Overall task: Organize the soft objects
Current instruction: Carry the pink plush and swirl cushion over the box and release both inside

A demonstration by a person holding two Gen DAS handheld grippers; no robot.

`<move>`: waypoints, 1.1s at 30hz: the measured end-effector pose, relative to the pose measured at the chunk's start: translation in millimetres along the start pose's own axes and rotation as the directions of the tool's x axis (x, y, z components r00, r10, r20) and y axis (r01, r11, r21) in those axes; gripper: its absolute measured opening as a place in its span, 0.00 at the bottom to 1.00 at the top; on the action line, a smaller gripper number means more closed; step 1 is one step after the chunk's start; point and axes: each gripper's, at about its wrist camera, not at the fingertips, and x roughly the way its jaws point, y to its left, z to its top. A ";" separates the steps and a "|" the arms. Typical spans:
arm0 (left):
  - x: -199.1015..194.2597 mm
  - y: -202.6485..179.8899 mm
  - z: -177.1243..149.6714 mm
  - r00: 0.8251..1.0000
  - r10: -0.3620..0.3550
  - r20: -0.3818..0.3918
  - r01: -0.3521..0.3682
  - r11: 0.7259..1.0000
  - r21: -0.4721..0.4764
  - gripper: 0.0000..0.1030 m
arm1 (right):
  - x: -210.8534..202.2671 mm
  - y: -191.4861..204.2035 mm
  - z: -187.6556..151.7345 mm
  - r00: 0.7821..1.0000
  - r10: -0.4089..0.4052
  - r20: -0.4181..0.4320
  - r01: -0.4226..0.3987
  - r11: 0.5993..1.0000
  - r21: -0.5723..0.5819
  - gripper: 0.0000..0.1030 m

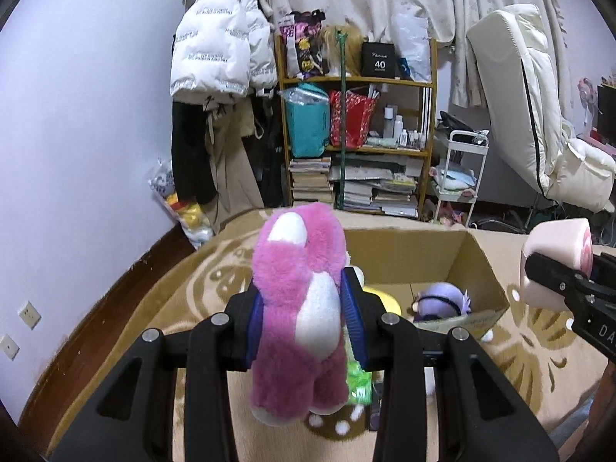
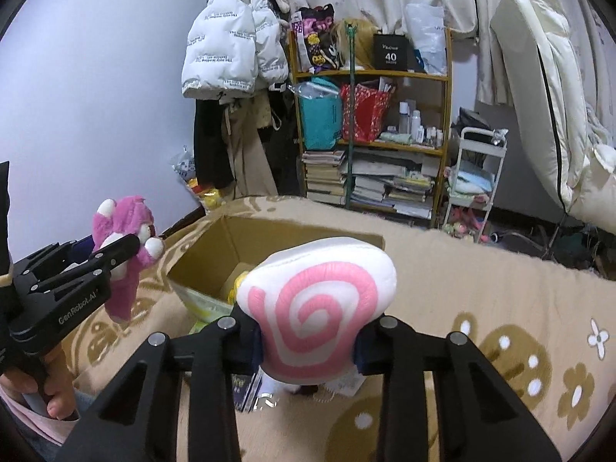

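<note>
My left gripper (image 1: 302,317) is shut on a pink plush bear (image 1: 300,308) with a white belly and holds it above the bed, near the cardboard box (image 1: 477,265). The bear also shows at the left of the right wrist view (image 2: 123,265). My right gripper (image 2: 308,346) is shut on a white plush cushion with a pink swirl (image 2: 315,308), held over the box's near right side (image 2: 200,254). The cushion shows at the right edge of the left wrist view (image 1: 554,265). Inside the box lie a purple plush (image 1: 442,300) and a yellow plush (image 1: 389,300).
The box stands on a beige patterned blanket (image 2: 500,308) on the bed. Behind are a wooden shelf (image 1: 358,146) of books and bags, a hanging white jacket (image 1: 219,42), a white cart (image 1: 462,177) and a folded mattress (image 1: 531,107). Small packets lie under the grippers (image 1: 358,381).
</note>
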 end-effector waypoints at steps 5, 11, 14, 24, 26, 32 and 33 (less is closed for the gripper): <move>10.2 -3.4 13.4 1.000 0.001 0.016 -0.001 1.000 0.012 0.35 | 6.0 -1.3 18.9 1.000 -0.001 0.026 0.001 1.000 -0.005 0.33; 29.8 -8.2 26.9 1.000 0.000 0.029 -0.001 0.999 0.032 0.35 | 19.5 -5.0 36.9 0.999 -0.005 0.036 0.005 1.000 -0.005 0.33; 41.9 -9.7 30.7 1.000 0.010 0.024 -0.011 0.999 0.043 0.35 | 28.7 -9.5 41.1 0.999 -0.004 0.036 0.004 1.000 0.006 0.33; 79.7 -12.1 21.0 0.998 -0.047 -0.044 0.049 0.998 0.045 0.35 | 72.8 -17.1 23.1 0.999 0.021 -0.043 -0.019 0.999 0.035 0.40; 87.4 -15.2 16.6 0.996 -0.063 -0.066 0.066 0.997 0.046 0.36 | 82.5 -20.1 16.7 0.997 0.029 -0.067 -0.026 0.998 0.055 0.41; 104.0 -28.6 6.5 0.994 -0.051 -0.099 0.060 0.994 0.088 0.36 | 105.1 -28.7 2.8 0.991 0.044 -0.129 -0.034 0.996 0.082 0.44; 105.2 -29.6 5.7 0.993 -0.055 -0.103 0.064 0.994 0.091 0.36 | 108.5 -29.0 0.8 0.988 0.042 -0.146 -0.031 0.997 0.077 0.44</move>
